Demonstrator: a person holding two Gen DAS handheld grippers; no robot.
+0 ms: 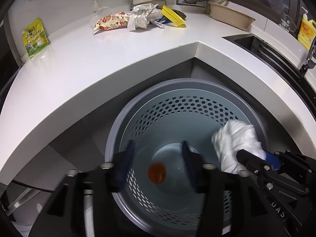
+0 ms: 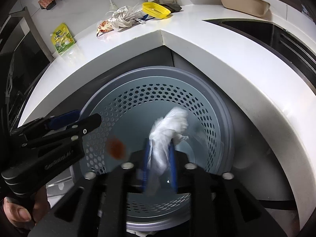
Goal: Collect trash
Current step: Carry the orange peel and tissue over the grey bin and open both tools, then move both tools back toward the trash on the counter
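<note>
Hanging over the round grey perforated plastic bin [image 1: 199, 106], the left gripper [image 1: 158, 164] stands open and empty; a blurred orange-brown scrap [image 1: 157, 172] shows below. At 3 o'clock, the right gripper [image 2: 160, 158], jaws parted, has crumpled white tissue [image 2: 169, 126] between its pads. At 12 o'clock, wrappers [image 1: 126, 19] lie on the white counter [image 1: 118, 59].

A home kitchen. A white L-shaped worktop [image 1: 122, 51] wraps a corner, with a dark sink [image 1: 256, 43] set into it and a yellow bottle of dish soap [image 1: 306, 32] beside the tap. A beige basin [image 1: 229, 16], a yellow lid [image 1: 172, 15], food packets [image 1: 34, 38] and crumpled wrappers [image 1: 141, 16] lie on it. A perforated grey bin [image 1: 177, 102] stands on the floor below.
</note>
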